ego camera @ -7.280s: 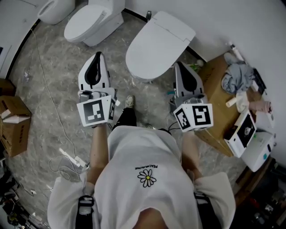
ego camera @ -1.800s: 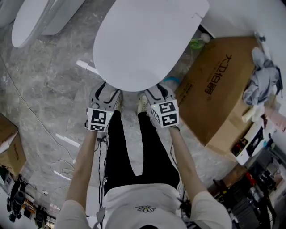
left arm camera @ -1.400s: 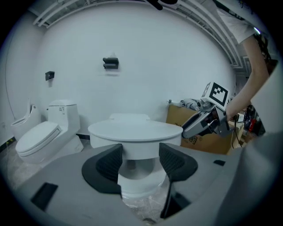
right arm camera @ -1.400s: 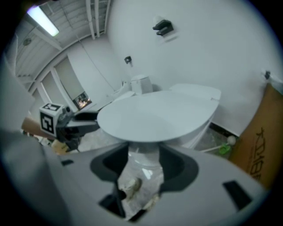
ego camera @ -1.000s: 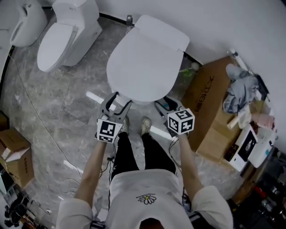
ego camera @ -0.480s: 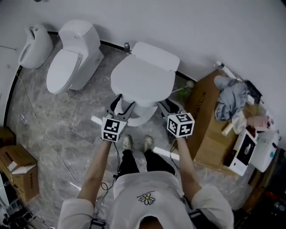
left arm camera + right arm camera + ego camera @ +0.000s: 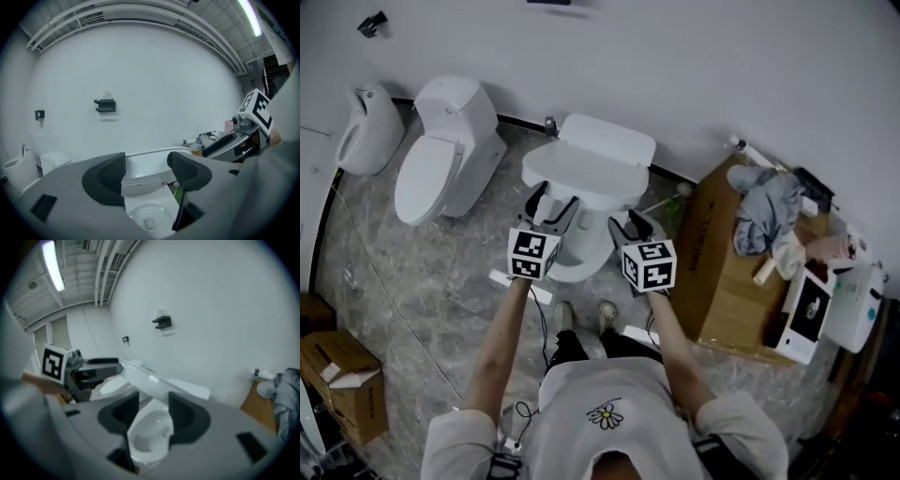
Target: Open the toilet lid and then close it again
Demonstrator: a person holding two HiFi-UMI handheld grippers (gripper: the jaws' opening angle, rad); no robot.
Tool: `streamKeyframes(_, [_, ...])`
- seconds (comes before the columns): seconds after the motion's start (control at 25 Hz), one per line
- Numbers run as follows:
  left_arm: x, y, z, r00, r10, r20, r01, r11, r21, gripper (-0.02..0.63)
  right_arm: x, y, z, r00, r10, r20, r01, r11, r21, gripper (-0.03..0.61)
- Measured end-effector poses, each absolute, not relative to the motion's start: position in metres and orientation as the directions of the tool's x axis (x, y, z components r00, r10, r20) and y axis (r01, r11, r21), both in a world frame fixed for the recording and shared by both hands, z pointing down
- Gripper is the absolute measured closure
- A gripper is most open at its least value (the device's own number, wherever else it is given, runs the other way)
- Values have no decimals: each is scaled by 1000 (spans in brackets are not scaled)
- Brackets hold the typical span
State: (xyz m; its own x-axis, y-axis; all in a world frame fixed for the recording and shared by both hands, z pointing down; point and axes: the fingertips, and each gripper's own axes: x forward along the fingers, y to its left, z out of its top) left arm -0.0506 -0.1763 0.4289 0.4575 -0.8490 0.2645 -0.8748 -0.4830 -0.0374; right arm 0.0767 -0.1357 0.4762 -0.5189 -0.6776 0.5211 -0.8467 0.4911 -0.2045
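Jaws on my left gripper [image 7: 147, 159] stand wide apart and have just been opening. Nothing is pinched between them. Its tips are right at the left edge of the toilet lid [image 7: 145, 377].

My right gripper [image 7: 153, 401] is open too, its jaws just opening. Only the bowl [image 7: 150, 432] shows between them, far below.

The lid is half up, tilted over the bowl. I think I should push both sides up slowly and evenly, then lower it softly.

I count two grippers, one lid, a second toilet [image 7: 441, 159] on the left, one urinal [image 7: 364, 131], a big box [image 7: 717, 253] and a small box [image 7: 342, 398].
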Motion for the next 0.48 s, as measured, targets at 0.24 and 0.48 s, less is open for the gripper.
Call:
streamKeyframes(0.24, [-44,-191,418,449,-853,266,-882,-471,-21,296,74,-163,460,-531,-686,497,-842,492,-221,380])
streamKeyframes(0.48, [-42,-198,412,487,-837,247,-862,-506,-16,298,70,-173,460,-525,-684,506,-849,465,-251,376])
